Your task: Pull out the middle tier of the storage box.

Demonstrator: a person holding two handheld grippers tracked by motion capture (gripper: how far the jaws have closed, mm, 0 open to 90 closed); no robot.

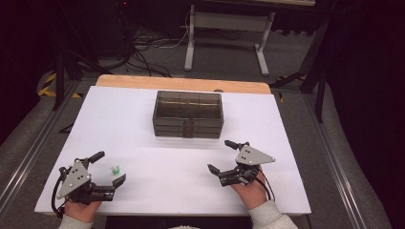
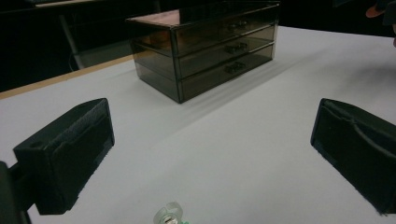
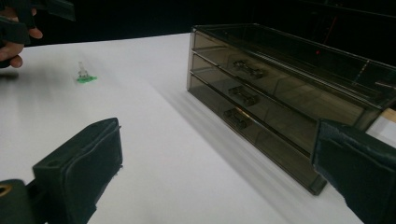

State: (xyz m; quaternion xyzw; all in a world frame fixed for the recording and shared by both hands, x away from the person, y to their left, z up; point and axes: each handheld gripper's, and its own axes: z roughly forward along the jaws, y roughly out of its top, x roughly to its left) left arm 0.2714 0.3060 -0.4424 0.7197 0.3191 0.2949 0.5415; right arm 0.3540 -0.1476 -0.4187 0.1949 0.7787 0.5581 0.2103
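- So, my left gripper (image 1: 109, 168) has its fingers spread wide, with the small clear-and-green plastic piece (image 1: 115, 169) sitting on the white counter (image 1: 167, 157) right between them, untouched.
- My right gripper (image 1: 221, 156) is spread wide too, holding nothing, near the smoky transparent three-drawer box (image 1: 188, 114).

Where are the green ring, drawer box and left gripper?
green ring (image 1: 115, 169), high view, its green base.
drawer box (image 1: 188, 110), high view, its smoky lid.
left gripper (image 1: 111, 167), high view, midway between its open jaws.
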